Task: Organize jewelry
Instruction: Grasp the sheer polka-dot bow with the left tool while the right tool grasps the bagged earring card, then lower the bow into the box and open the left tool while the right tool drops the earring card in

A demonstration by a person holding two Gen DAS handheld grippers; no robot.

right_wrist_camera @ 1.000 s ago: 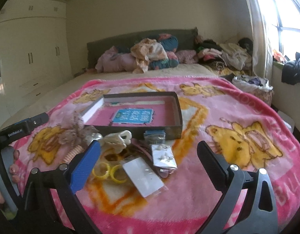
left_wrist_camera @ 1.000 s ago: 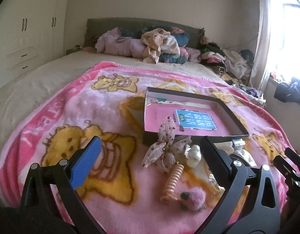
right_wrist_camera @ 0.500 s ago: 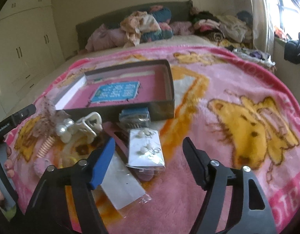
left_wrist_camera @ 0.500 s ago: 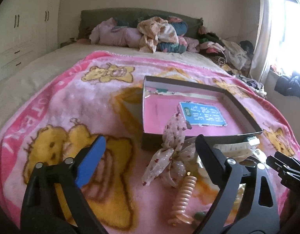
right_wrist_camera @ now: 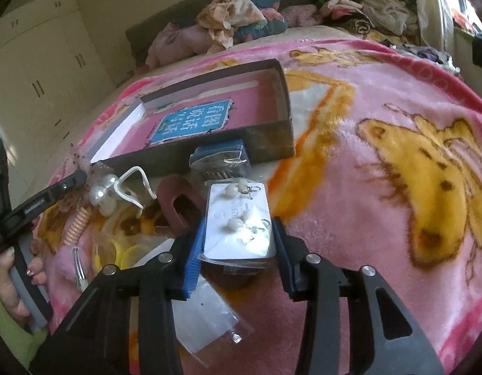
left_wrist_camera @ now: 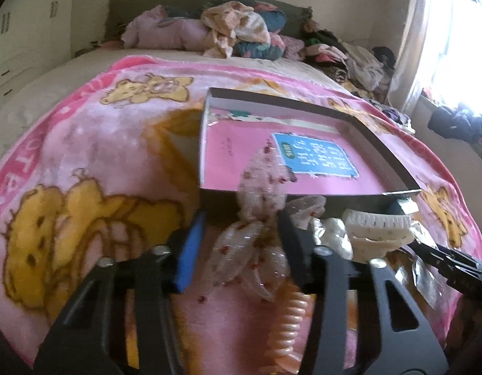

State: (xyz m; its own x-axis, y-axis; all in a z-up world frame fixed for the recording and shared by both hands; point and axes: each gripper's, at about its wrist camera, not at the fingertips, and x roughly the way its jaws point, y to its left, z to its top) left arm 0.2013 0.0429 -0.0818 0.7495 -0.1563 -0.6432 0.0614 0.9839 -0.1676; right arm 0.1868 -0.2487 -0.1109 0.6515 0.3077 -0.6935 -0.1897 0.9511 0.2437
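The right claw (right_wrist_camera: pixel 237 250) is sitting low over the pink bear blanket (right_wrist_camera: pixel 397 162). Its two fingers are partly open, one on each side of a white earring card (right_wrist_camera: pixel 237 222) in a clear bag. The blue pads (right_wrist_camera: pixel 194 256) are right at the card's edges, but I cannot tell if they are squeezing it. The card is holding little pearl earrings. Just past it, a dark pink hair clip (right_wrist_camera: pixel 175 200) and a small blue packet (right_wrist_camera: pixel 220 161) are lying on the blanket. To the left, a white claw clip with pearls (right_wrist_camera: pixel 119 190), a peach coil hair tie (right_wrist_camera: pixel 76 225) and yellow rings (right_wrist_camera: pixel 122 250) are sitting in a pile. Behind them all, the open box (right_wrist_camera: pixel 272 143) with the pink bottom and blue label is waiting.

The left claw (left_wrist_camera: pixel 241 243) is open wide too. Its fingers are standing around a see-through bow with red dots (left_wrist_camera: pixel 256 225), one on each side, not pinching it yet. The bow is leaning against the front wall of the box (left_wrist_camera: pixel 215 200). The peach coil hair tie (left_wrist_camera: pixel 287 322) is lying under the claw. A cream claw clip (left_wrist_camera: pixel 375 228) is resting to the right.

A messy clothes pile (left_wrist_camera: pixel 241 31) is sitting at the far end of the bed.
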